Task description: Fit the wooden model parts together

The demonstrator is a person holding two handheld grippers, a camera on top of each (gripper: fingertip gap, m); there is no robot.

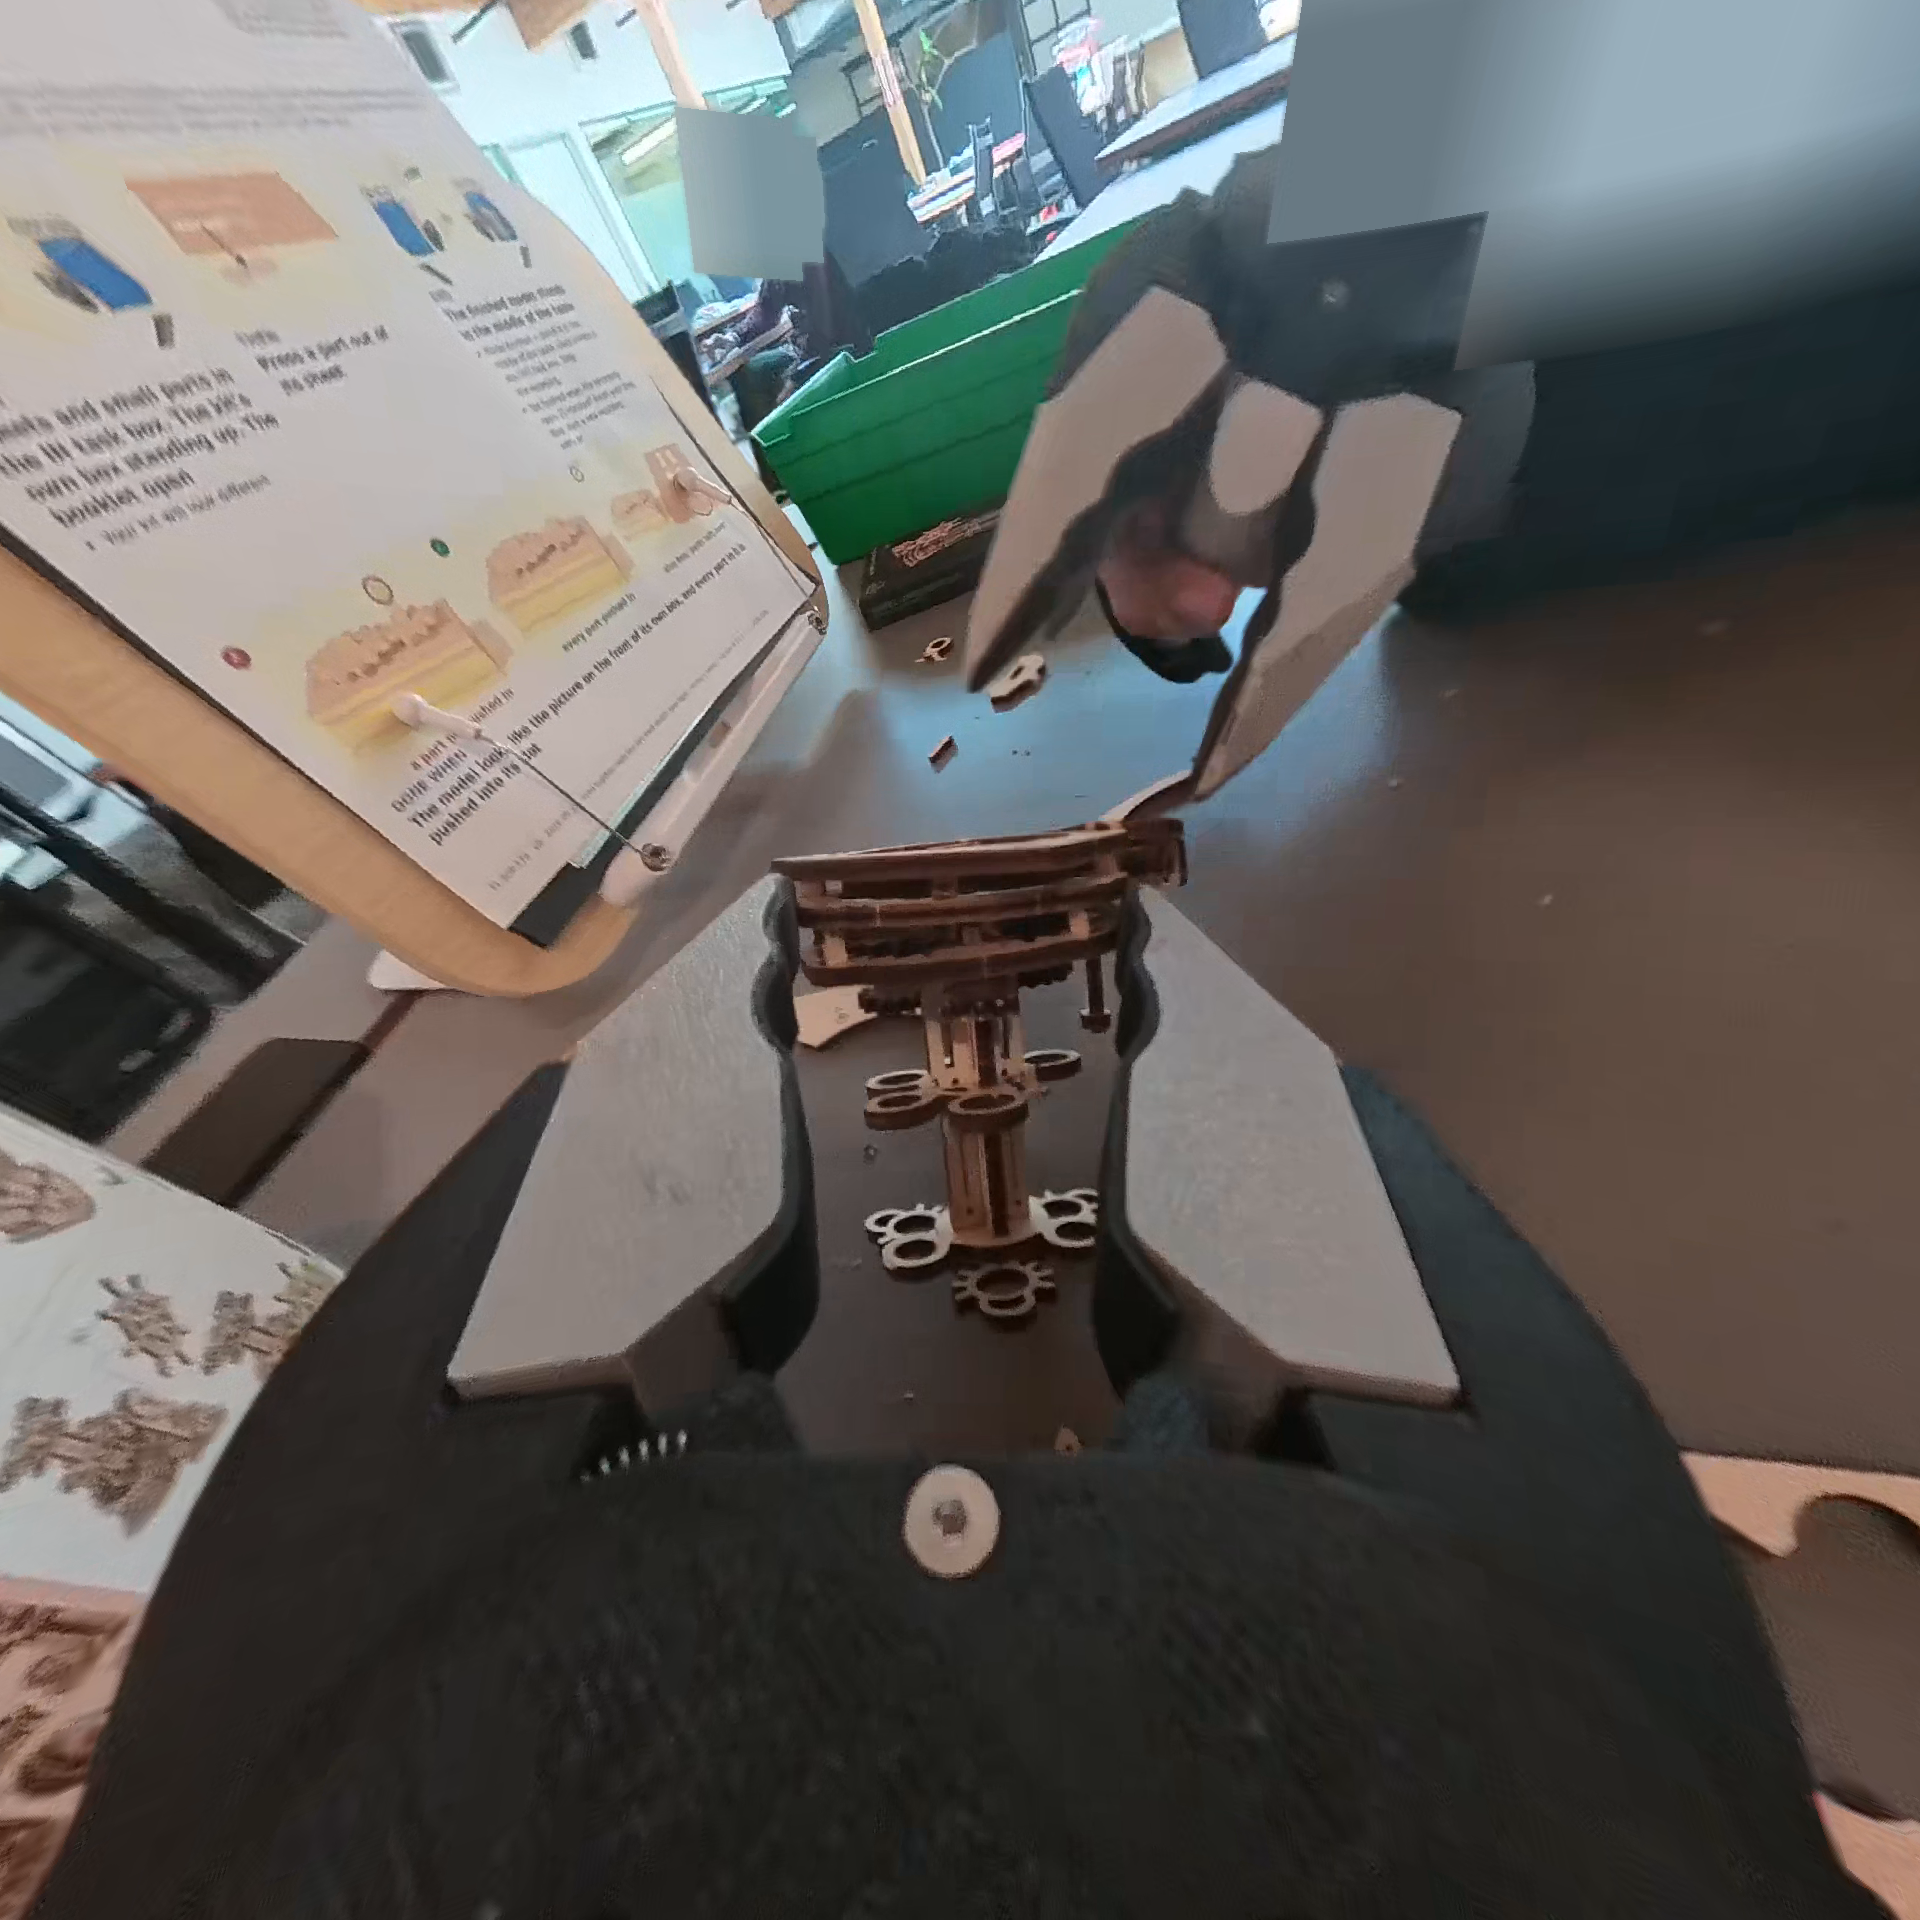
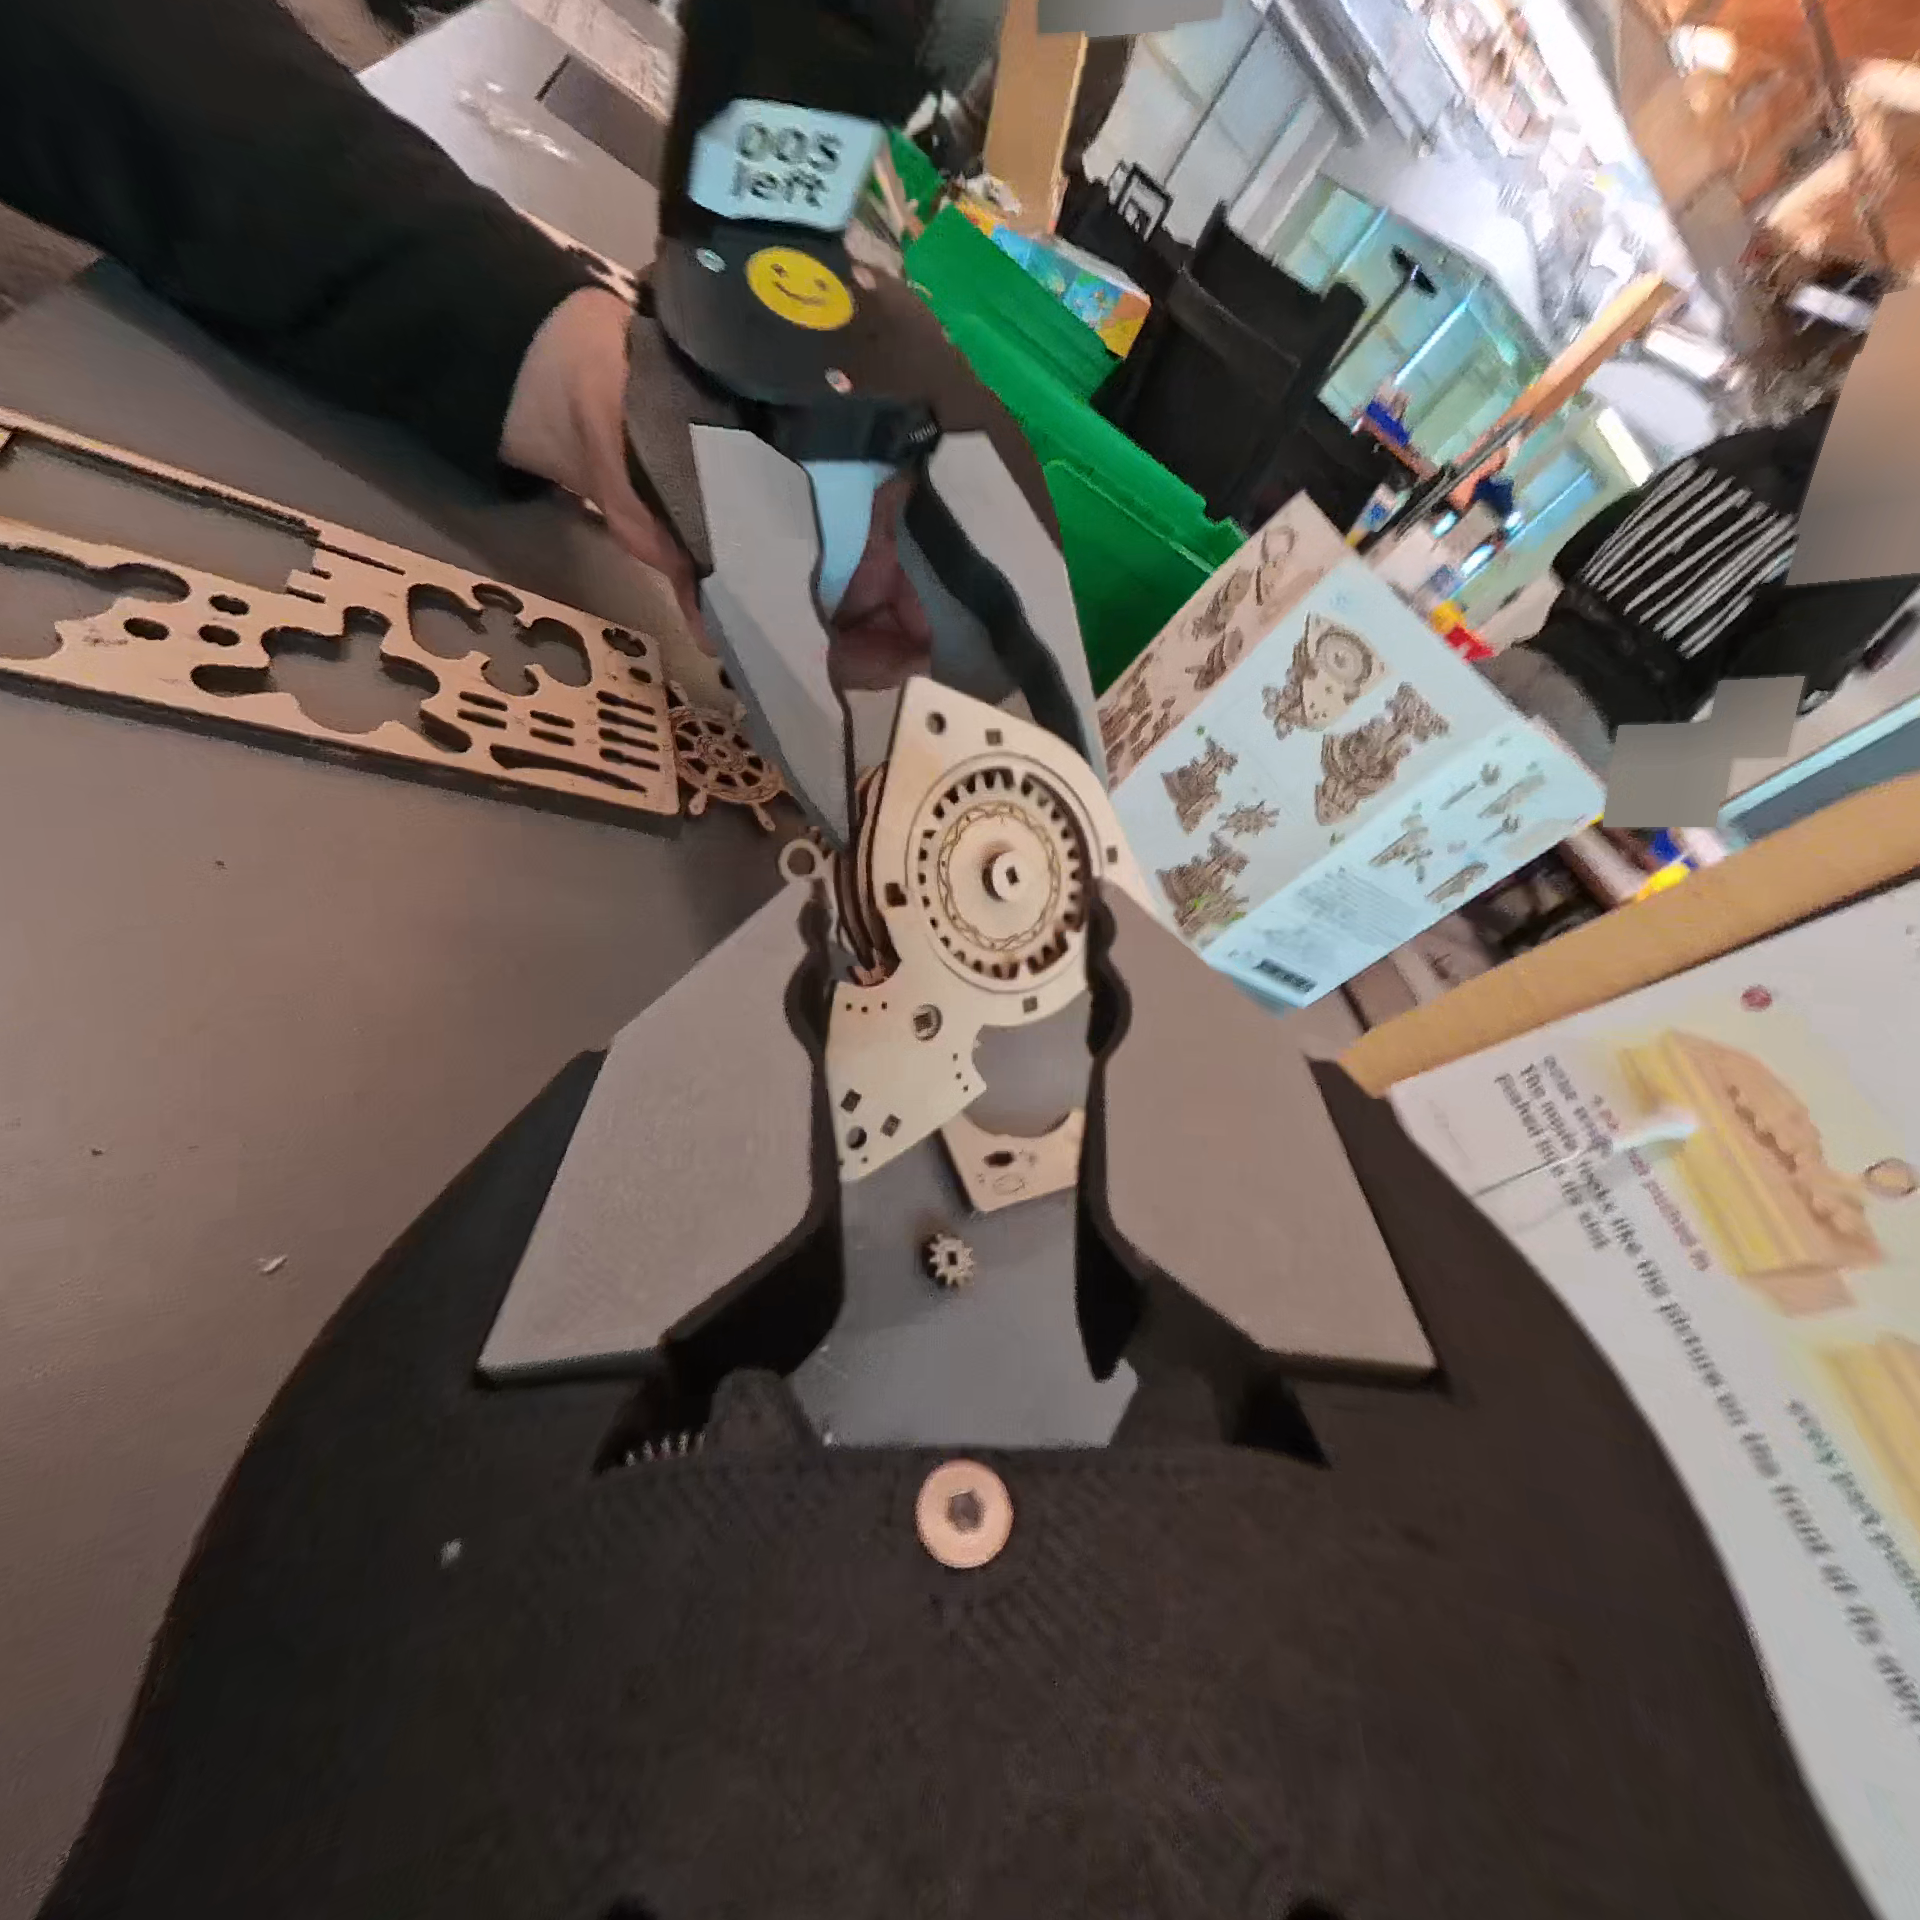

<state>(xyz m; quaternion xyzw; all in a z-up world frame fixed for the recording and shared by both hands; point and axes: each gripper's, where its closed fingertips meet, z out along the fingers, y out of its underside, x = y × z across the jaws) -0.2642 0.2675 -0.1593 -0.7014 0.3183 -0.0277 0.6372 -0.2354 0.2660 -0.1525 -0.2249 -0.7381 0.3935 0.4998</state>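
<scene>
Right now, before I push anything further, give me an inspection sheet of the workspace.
Surface: dark grey tabletop, with small wood crumbs.
Job's things: layered wooden gear assembly with a toothed ring on its face; in the left wrist view its stem with ringed flower-shaped pieces points towards the camera.
Clutter: punched-out plywood sheet, small wooden ship's wheel, loose small cog, loose flower-shaped wooden bit.
Grippers: left gripper shut on the assembly; right gripper also closed on it, from the opposite side.
Cables: nothing seen.
Surroundings: propped instruction sheet, green plastic bins, printed kit box, a person's sleeve.
</scene>
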